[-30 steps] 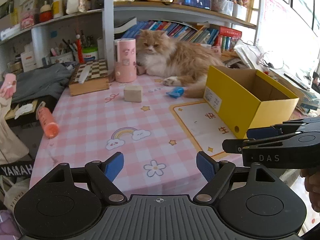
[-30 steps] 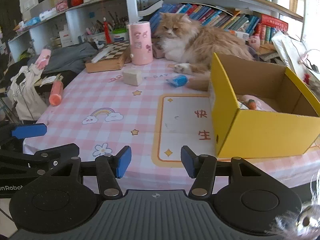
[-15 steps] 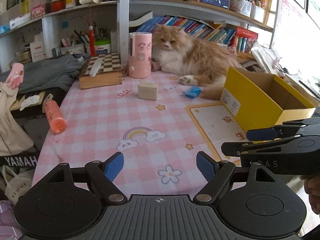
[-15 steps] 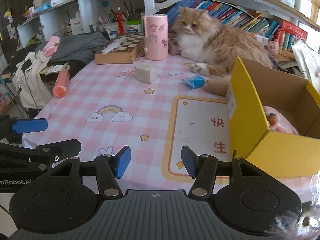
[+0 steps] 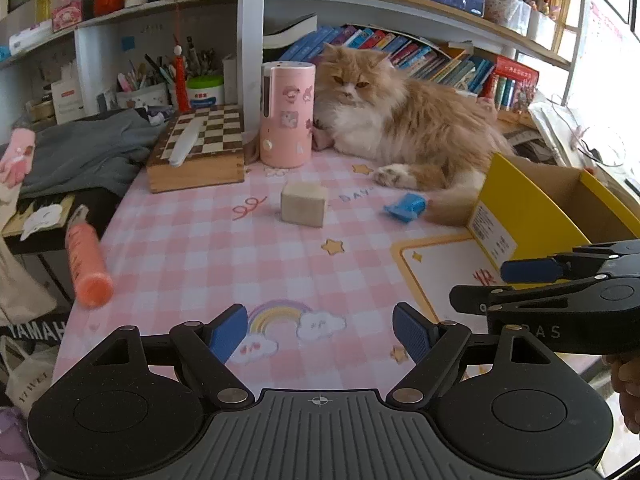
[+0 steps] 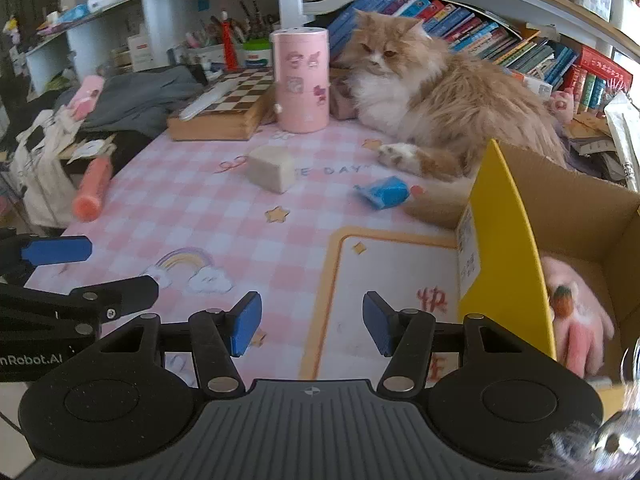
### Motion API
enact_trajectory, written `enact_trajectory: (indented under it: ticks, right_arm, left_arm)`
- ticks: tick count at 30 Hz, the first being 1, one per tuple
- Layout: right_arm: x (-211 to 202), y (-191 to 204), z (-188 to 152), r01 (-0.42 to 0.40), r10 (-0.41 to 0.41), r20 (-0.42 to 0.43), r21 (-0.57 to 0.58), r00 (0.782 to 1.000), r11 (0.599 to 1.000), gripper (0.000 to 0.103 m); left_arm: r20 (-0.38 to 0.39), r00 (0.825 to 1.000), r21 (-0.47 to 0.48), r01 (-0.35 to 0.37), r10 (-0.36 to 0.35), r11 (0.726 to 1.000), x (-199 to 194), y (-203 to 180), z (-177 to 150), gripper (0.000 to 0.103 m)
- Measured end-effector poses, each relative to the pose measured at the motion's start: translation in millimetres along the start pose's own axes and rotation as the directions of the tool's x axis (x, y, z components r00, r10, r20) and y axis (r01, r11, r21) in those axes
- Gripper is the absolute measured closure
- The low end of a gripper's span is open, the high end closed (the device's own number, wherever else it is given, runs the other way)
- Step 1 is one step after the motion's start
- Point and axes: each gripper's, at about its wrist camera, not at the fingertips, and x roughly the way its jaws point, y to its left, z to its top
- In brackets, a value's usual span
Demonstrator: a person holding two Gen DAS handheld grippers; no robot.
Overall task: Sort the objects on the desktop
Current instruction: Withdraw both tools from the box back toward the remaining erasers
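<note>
Nearest the cameras, the left gripper [image 5: 320, 334] hangs over the near edge of the worktop [image 5: 224, 256] with its ribbed blue fingers [image 5: 228, 334] spread wide and nothing between them. The right gripper [image 6: 310, 328] sits just beside it, its fingers [image 6: 245, 328] parted about halfway, also empty. Under both lies a smooth pink-and-white checked cloth printed with a rainbow, clouds and stars, and a yellow-framed white panel.

To the right stands an open yellow cardboard box [image 6: 508, 248], plain brown inside; a soft pink glove [image 6: 576, 320] with a small strawberry motif lies on its floor.

Beyond the fingers, well apart from them, a pale beige block [image 5: 303, 209] with a slanted top rests near the middle of the cloth. Right of it lies a small blue plastic item [image 5: 407, 207], near the box's far corner. At the left edge lies an orange tube [image 5: 86, 266], slightly blurred.

Farther back stand a pink cylindrical container [image 5: 286, 114] with cartoon stickers and a wooden chessboard box [image 5: 200, 148] bearing a white strip. A long-haired orange and white cat [image 5: 400, 120] lies beside the container, one paw stretched toward the blue item.
</note>
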Motion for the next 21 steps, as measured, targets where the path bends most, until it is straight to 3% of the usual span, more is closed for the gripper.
enact_trajectory:
  ticks: [17,21]
  right_arm:
    - [67.8,-35.3,44.7,0.002,-0.001,-0.018,0.046,1.000,0.999,0.046]
    - [87.5,-46.7,60.5,0.013,-0.010,-0.029,0.107,1.000,0.994,0.046]
  left_arm:
    - [-0.037,0.998,0.007,-0.046,0.046,0.999,70.6,-1.8,47.7,0.021]
    - [-0.051,0.998,-0.013,-0.048,0.047,0.999,89.8,2.4,59.2,0.021]
